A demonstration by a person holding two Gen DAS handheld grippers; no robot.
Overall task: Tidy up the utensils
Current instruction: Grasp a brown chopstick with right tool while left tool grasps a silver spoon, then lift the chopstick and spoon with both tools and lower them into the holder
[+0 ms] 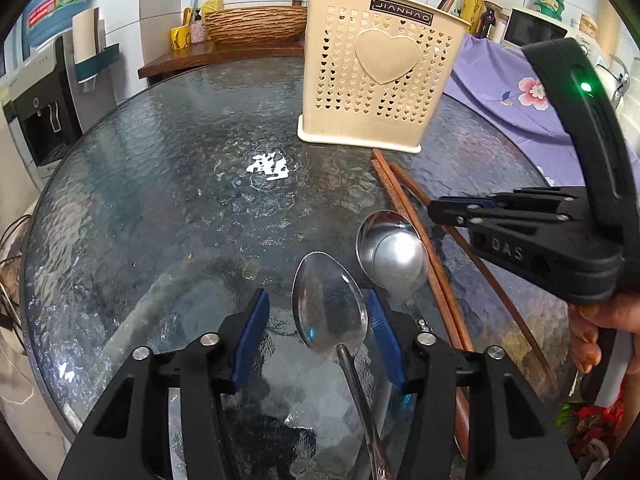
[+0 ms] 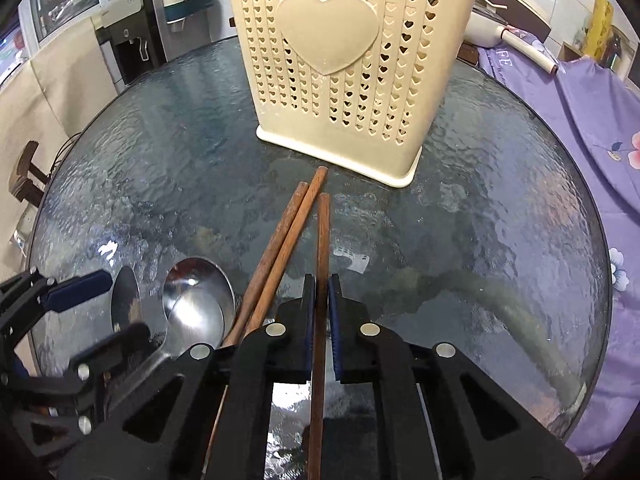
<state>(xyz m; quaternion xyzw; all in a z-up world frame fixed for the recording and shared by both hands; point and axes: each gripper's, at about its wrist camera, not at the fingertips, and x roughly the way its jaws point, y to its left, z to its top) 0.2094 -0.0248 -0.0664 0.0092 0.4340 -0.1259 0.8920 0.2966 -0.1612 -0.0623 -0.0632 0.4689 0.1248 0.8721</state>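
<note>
L tool low over surface, jaws wide apart w/ spoon between, not gripped. R tool jaws nearly closed, pinching one chopstick; R hand on handle.

Utensil holder upright at far side of desk. Before it: three chopsticks, tips toward holder. Left of chopsticks, two spoons side by side, bowls toward holder
</note>
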